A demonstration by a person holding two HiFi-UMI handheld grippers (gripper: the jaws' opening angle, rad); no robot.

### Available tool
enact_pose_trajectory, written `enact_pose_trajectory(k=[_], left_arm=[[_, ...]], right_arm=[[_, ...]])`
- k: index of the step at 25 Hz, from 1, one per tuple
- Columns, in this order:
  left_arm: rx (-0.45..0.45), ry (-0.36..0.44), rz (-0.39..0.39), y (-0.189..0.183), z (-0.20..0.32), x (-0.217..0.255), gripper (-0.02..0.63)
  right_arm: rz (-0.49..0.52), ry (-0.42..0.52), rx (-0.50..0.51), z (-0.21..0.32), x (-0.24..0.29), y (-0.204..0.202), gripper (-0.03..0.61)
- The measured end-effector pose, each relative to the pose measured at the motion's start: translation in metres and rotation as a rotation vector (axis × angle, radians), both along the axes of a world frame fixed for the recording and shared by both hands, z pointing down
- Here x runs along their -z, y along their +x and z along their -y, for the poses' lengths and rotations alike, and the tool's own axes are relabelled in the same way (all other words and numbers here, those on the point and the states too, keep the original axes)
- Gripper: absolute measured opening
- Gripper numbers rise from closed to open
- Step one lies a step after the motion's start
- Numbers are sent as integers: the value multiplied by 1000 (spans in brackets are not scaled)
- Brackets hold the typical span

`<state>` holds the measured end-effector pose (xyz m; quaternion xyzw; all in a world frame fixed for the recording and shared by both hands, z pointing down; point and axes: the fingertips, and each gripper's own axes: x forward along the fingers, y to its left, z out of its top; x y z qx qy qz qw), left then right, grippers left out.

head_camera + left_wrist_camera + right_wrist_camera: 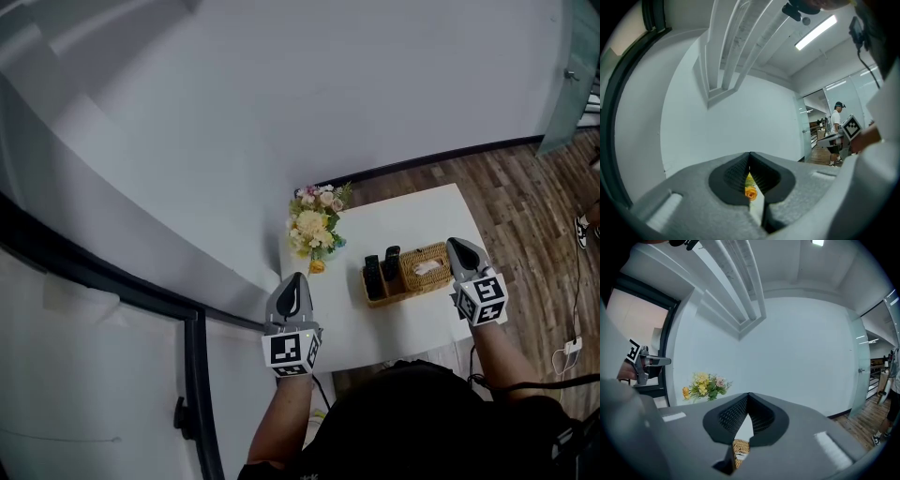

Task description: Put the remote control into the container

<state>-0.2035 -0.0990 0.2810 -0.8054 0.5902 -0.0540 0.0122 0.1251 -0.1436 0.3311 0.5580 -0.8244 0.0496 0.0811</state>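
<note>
A person is holding a gripper in each hand over a small white worktop. The left gripper is hanging by the left edge of the worktop. Its jaws are pressing together and nothing is between them. Through the little gap under its jaws, an orange flower is peeking out.

The right gripper is hanging just by the right end of a brown woven basket. Its jaws are pressing together too, and they are holding nothing. Whether it is touching the basket is hard to tell.

The basket is sitting in the middle of the worktop. Two black remote controls are standing side by side in its left part. A white thing is lying in its right part.

A bunch of flowers in yellow, white and pink is standing at the far left corner of the worktop, near the white wall. A wooden floor is showing to the right of the worktop.
</note>
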Motion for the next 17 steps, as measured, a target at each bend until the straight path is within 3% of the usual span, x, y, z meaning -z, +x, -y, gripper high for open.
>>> enact_pose_trajectory(k=[17], left_arm=[[40,-10,-10,-19,9,1,2]], right_arm=[[11,27,-1,16,6,-12,2]])
